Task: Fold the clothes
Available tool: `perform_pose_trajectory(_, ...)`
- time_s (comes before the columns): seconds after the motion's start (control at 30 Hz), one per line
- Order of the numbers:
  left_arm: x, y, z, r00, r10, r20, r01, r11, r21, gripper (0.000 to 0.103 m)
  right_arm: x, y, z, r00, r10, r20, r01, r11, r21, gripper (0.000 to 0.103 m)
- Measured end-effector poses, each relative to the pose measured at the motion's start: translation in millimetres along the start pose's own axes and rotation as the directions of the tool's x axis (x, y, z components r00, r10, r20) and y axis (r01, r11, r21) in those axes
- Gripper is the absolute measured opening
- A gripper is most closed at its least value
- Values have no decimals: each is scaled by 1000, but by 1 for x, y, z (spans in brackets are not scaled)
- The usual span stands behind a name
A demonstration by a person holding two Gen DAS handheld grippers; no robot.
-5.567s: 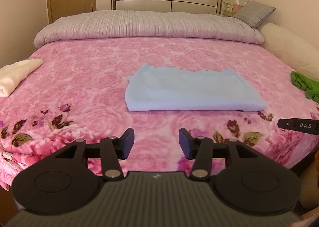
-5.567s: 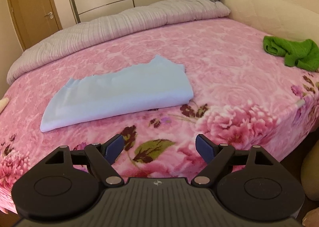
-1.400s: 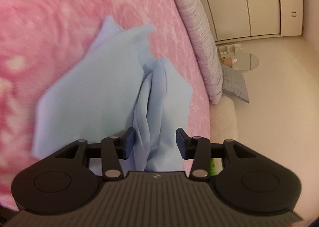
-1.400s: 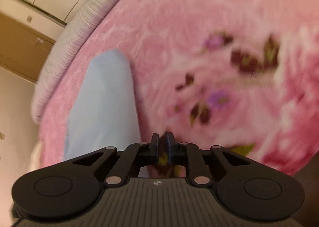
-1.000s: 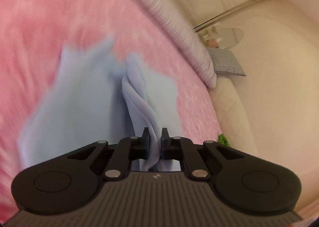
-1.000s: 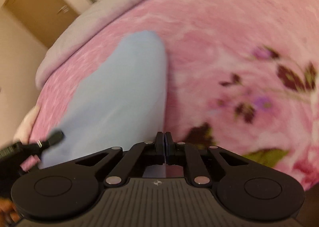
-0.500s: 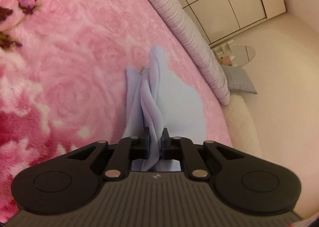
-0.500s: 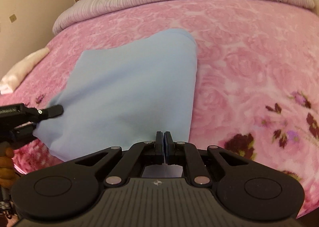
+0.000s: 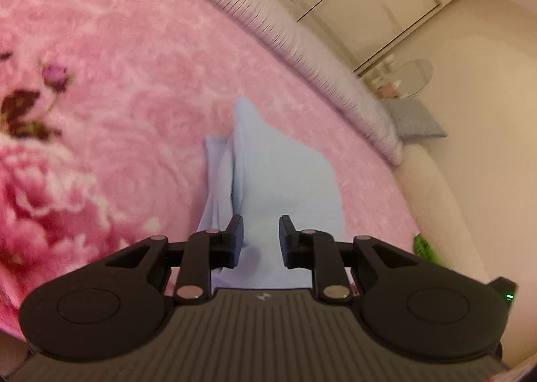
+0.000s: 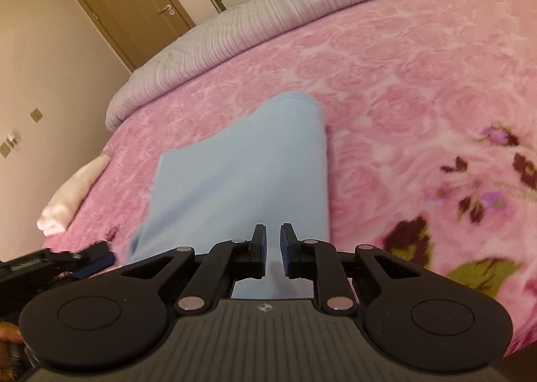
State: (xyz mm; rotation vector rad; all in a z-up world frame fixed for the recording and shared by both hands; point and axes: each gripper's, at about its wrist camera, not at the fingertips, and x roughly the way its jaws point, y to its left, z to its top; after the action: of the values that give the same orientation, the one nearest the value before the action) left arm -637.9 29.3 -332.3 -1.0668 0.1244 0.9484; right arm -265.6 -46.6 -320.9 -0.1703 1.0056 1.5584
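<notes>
Light-blue garment [image 10: 241, 177] lies folded on pink floral bed [image 10: 419, 80], near its front edge; one fold laid, layers bunched at left end, so approx. mid-task; squaring and a further fold prob. remain. Left tongs [image 9: 257, 241] have just been opening, jaws parted, cloth between but unpressed; right tongs [image 10: 273, 248] likewise, gap narrow, nothing gripped.

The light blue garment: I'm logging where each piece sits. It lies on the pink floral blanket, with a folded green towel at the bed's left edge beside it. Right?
Not quite. The light blue garment does lie on the pink floral blanket, but the folded towel at the bed's left edge is cream, not green. The right wrist view shows it.
</notes>
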Motion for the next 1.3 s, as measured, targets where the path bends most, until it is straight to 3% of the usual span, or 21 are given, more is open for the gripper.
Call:
perform_pose_trajectory(0.07,-1,-2,-5,1000,-4,-5,4,1000,-13,17,-8,2,-3,1000,28,5,-28,1000,-4,25)
perform_pose_trajectory(0.13,-5,-3,-11,1000,7,-9,-7,1000,-7,17,-15,3,-8,1000,26,-11,-26,997,-69,39)
perform_pose_trajectory(0.23,-14,-2,-18,1000,28,-13,-29,1000,-12,18,-22,8,-22,999,-22,-36,13,970,-242,41)
perform_pose_trajectory(0.3,-19,2,-21,999,36,-12,-37,998,-50,24,-20,19,-33,997,-66,-35,48,923,-382,41)
perform_pose_trajectory(0.4,-23,11,-23,999,40,-10,-41,988,-151,32,-16,35,-48,991,-130,-20,95,814,-573,41)
perform_pose_trajectory(0.57,-12,41,-30,1000,-7,-8,3,925,-381,35,3,49,-60,984,-176,12,135,709,-692,41)
perform_pose_trajectory(0.67,-2,45,-33,1000,-23,5,23,904,-427,33,9,51,-67,982,-185,30,148,669,-728,38)
perform_pose_trajectory(0.73,4,45,-33,999,-42,14,44,899,-437,15,11,50,-69,982,-185,47,158,648,-745,28)
perform_pose_trajectory(0.8,3,39,-32,998,-53,26,58,917,-395,11,7,46,-68,984,-168,61,158,658,-736,11)
perform_pose_trajectory(0.87,0,31,-33,998,-57,27,63,940,-336,10,0,41,-65,984,-157,81,166,668,-726,7)
perform_pose_trajectory(1.03,8,41,-46,1000,-11,6,13,944,-331,11,1,34,-72,983,-175,59,162,665,-729,6)
perform_pose_trajectory(1.1,8,44,-45,1000,-6,20,12,941,-338,10,2,37,-75,983,-171,67,165,663,-730,10)
perform_pose_trajectory(1.2,-2,29,-31,998,-1,57,15,968,-252,10,1,41,-78,985,-157,70,158,661,-734,10)
perform_pose_trajectory(1.3,-4,27,-29,999,12,43,-2,974,-226,10,2,42,-78,987,-151,52,140,658,-740,10)
